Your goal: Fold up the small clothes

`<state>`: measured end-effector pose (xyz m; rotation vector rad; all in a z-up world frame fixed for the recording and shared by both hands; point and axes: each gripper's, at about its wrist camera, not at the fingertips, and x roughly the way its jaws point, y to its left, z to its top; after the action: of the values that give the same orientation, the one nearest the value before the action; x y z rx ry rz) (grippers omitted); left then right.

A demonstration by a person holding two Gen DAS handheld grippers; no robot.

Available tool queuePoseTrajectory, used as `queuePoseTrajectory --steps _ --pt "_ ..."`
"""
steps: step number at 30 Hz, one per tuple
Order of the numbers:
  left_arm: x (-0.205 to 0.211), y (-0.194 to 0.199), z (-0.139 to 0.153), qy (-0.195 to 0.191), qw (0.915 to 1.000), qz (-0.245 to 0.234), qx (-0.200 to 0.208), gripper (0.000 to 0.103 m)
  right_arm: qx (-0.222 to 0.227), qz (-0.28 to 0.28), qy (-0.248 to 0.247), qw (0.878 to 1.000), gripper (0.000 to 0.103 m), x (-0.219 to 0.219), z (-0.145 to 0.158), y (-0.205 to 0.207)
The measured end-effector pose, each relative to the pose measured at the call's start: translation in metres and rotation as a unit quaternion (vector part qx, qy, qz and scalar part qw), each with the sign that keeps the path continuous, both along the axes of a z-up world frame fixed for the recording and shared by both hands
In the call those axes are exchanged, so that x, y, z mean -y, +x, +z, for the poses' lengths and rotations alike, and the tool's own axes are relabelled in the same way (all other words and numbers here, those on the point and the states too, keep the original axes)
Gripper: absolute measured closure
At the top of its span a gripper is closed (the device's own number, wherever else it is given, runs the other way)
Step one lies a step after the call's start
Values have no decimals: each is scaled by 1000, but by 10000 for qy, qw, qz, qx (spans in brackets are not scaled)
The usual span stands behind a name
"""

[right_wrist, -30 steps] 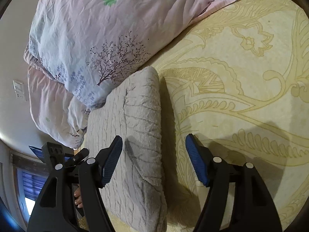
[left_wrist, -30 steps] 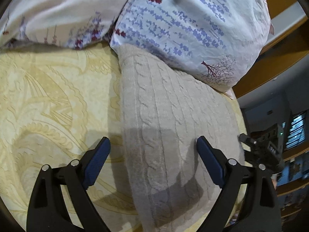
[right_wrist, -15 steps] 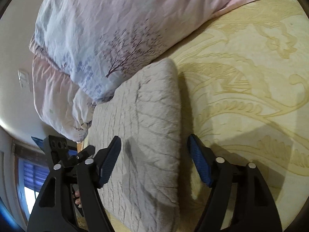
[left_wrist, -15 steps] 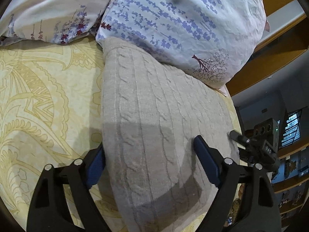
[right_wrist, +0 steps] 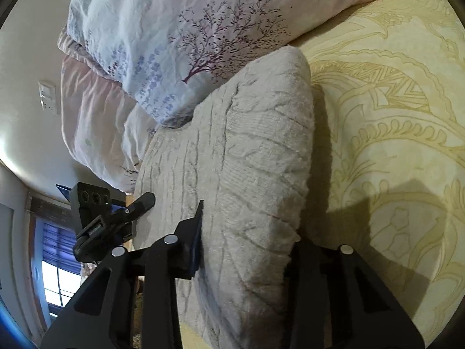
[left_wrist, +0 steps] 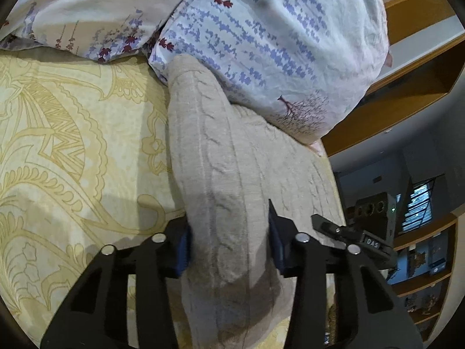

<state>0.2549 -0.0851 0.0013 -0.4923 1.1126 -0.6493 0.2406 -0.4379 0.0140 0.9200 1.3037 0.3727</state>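
Beige cable-knit fills the near field of both wrist views: each hand-held gripper is clamped on a bunched fold of the knit garment [left_wrist: 232,174], one at each side edge. On the left hand-held gripper [left_wrist: 229,244], the blue pads [left_wrist: 183,247] press a thick ridge of cloth from both sides; on the right hand-held gripper [right_wrist: 247,250], the near pad is sunk into the pile and the far pad is hidden behind the fold, so we read its hold from the pinched fabric alone.

We judge the step in hand to be carrying one folded edge across the garment. To do it well, we would raise both edges together and level, keeping the cloth taut between the two grips — an uneven lift would likely skew the crease. The knit looks thick and soft, so a fold may spring back unless pressed flat.

Beyond the grips, the garment lies on the yellow patterned bedsheet [left_wrist: 72,145], its far end touching the floral pillow [left_wrist: 276,43] — we would draw the cloth away from it, so that the far end does not drag.
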Motion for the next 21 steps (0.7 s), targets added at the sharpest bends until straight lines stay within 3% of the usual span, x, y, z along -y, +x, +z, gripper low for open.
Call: queuePoseTrajectory --steps 6,17,20,21 --pt "-25 -13 12 -45 9999 -128 88 65 252 133 98 9995 72 -21 21 -4" --pt "-126 -30 45 326 9978 401 416 64 1068 841 -18 9907 74 -118 44 18" --pt "-136 -26 28 661 9963 484 257 61 841 1006 -259 9910 72 -136 27 18" --pt "-139 -22 19 771 9956 508 170 59 673 1063 -503 9908 66 -142 17 18"
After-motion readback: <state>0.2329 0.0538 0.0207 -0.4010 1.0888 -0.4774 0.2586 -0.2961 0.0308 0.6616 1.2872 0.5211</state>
